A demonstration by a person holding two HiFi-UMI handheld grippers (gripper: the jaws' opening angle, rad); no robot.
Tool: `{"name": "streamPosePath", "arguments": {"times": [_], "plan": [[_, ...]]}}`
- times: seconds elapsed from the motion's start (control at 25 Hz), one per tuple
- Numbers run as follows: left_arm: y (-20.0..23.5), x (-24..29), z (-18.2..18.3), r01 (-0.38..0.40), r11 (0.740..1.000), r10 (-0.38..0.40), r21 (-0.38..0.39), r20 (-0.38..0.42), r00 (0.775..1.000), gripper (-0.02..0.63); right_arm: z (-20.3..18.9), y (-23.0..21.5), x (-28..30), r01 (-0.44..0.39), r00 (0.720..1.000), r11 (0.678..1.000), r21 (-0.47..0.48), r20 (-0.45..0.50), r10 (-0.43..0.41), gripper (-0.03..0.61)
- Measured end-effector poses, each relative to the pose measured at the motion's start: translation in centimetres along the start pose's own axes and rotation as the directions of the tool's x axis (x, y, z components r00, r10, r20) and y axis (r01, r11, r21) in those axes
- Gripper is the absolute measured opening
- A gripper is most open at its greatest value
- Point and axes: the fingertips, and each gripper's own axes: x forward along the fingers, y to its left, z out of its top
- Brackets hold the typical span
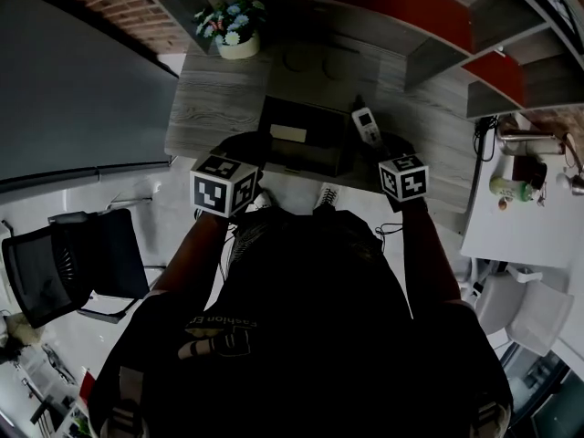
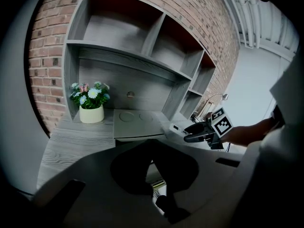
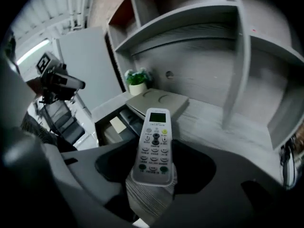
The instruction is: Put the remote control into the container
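A white remote control (image 3: 154, 144) with a green screen is gripped between the jaws of my right gripper (image 3: 154, 163), which is shut on its lower half. In the head view the remote (image 1: 366, 124) hovers just right of the container, an open dark drawer (image 1: 306, 158) in the grey desk with a pale card inside. The right gripper view shows the drawer (image 3: 107, 134) down to the left of the remote. My left gripper (image 1: 245, 149) hangs at the drawer's left front corner; its dark pads (image 2: 130, 167) meet with nothing between them.
A pot of flowers (image 1: 235, 30) stands at the desk's back left, under the shelves. A flat grey pad (image 2: 135, 122) lies behind the drawer. A spiral notebook (image 1: 328, 194) sits at the desk's front edge. An office chair (image 1: 68, 267) is left, a white side table (image 1: 520, 217) right.
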Motion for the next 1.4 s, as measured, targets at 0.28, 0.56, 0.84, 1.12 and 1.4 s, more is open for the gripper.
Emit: {"name": "streamPosePath", "arguments": {"times": [0.28, 0.56, 0.84, 1.12, 1.4], "plan": [[2.9, -3.0, -1.3, -0.024, 0.998, 0.026, -0.06, 0.026, 0.999, 0.006, 1.7, 10.6, 4.2, -0.221, 0.972, 0.92, -0.324, -0.147, 0.181, 0.241], [5.4, -6.1, -3.0, -0.061, 0.992, 0.066, -0.114, 0.046, 0.997, 0.006, -0.1, 16.2, 7.3, -0.387, 0.911, 0.771, -0.506, -0.34, 0.234, 0.241], [7.3, -8.5, -4.3, -0.095, 0.982, 0.107, -0.161, 0.064, 0.992, 0.006, -1.9, 18.1, 9.1, -0.505, 0.839, 0.669, -0.546, -0.492, 0.232, 0.241], [8.3, -9.5, -5.1, -0.094, 0.981, 0.106, -0.172, 0.061, 0.992, 0.006, -2.2, 17.4, 9.9, -0.52, 0.816, 0.692, -0.5, -0.53, 0.23, 0.242], [8.7, -9.5, -5.7, -0.064, 0.984, 0.073, -0.164, 0.05, 0.996, 0.006, -1.7, 17.9, 9.4, -0.473, 0.842, 0.702, -0.532, -0.508, 0.183, 0.242]]}}
